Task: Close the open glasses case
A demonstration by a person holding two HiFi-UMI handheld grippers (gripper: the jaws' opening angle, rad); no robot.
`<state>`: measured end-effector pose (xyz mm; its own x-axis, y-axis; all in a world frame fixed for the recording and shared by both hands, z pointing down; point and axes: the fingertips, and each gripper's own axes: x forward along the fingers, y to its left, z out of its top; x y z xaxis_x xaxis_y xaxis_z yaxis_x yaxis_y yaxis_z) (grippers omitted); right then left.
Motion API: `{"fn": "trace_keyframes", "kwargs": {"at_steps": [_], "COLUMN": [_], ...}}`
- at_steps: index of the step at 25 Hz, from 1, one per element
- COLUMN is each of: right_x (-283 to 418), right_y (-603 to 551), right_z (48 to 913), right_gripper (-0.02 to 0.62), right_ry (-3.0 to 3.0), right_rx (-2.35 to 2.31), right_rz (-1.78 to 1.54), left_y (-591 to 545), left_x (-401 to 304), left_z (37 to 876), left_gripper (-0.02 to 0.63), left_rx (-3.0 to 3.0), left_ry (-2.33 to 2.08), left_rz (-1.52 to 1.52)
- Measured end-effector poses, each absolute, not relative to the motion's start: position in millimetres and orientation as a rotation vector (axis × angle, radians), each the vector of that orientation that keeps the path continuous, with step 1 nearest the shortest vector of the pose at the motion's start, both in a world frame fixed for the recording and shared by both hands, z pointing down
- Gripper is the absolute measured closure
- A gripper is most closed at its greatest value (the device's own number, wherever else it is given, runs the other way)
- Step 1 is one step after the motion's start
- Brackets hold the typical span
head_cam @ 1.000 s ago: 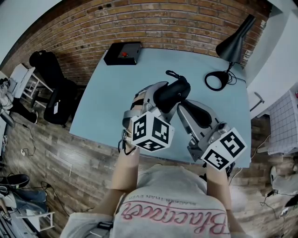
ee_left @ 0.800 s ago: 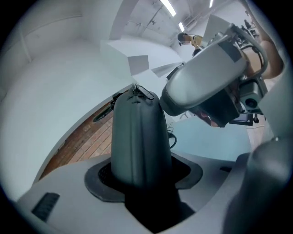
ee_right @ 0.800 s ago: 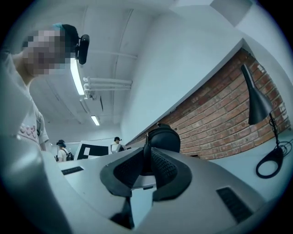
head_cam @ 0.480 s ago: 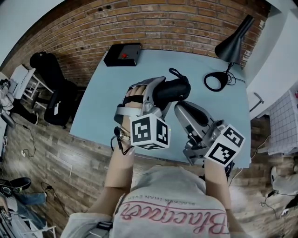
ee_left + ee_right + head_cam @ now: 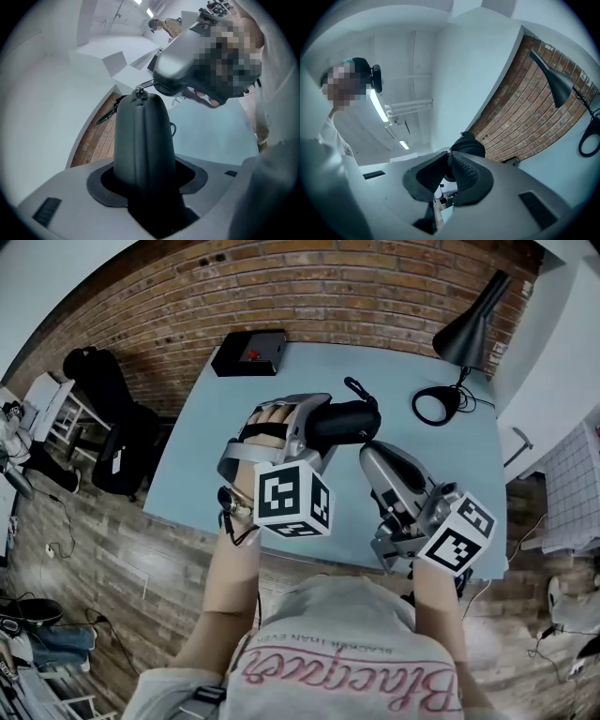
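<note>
1. The left gripper (image 5: pixel 317 430) is holding the glasses case (image 5: pixel 345 420) up off the tabletop (image 5: pixel 211 451), over its near half. The left fingers (image 5: pixel 105 190) are clamping one end, while the other end is sticking out toward the brick wall.
2. The right gripper (image 5: pixel 369 450) is coming up from below with its fingers narrow. In the left gripper view they appear to be pinching the zip pull (image 5: pixel 138 92) at the case's far end, and the seam below it is looking shut already.
3. Risk: the pull is a small tab in a tip pinch, so it is likely slipping free if the tug is running off the zip line.
4. Risk: the case is being held by one end only. A hard pull at the far end is likely twisting it in the left fingers, or levering it out onto the tabletop.
5. Risk: the last bend of the zip is where teeth could be jamming, and forcing it could be buckling the soft shell.
6. Against a second ago, the left wrist is rolling over, so the person's hand (image 5: pixel 265 418) is now showing on top of the gripper.
7. The case is now lying more level across the view; it was slanting before.
8. The right gripper is rolling too, though both grippers are keeping their place — no real travel. Its fingers are staying at the same narrow gap.
</note>
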<state>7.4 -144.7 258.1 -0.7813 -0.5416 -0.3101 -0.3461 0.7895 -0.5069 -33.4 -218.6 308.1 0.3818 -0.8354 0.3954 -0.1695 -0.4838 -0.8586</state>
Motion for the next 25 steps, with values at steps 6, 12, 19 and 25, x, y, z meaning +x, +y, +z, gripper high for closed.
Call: {"fn": "trace_keyframes", "kwargs": {"at_steps": [6, 12, 19, 25], "right_x": [5.9, 9.7, 13.8, 14.9], "right_y": [-146.2, -148.3, -149.7, -150.3], "right_z": [262.7, 259.2, 265.7, 270.3], "right_gripper": [0.552, 0.557, 0.574, 0.574], "right_ry": [2.535, 2.545, 2.659, 2.756], "right_rx": [-0.689, -0.764, -0.911, -1.005], "right_rz": [-0.608, -0.544, -0.386, -0.250], "left_y": [-219.2, -219.6, -217.7, -215.3], "left_x": [-32.0, -30.5, -30.0, -27.0], "left_z": [306.3, 310.0, 318.1, 329.9], "left_gripper": [0.342, 0.341, 0.342, 0.342], "left_rx": [-1.812, -1.747, -1.799, -1.907], "left_ry": [0.863, 0.859, 0.831, 0.822], "left_rz": [-1.162, -1.206, -1.213, -1.193]}}
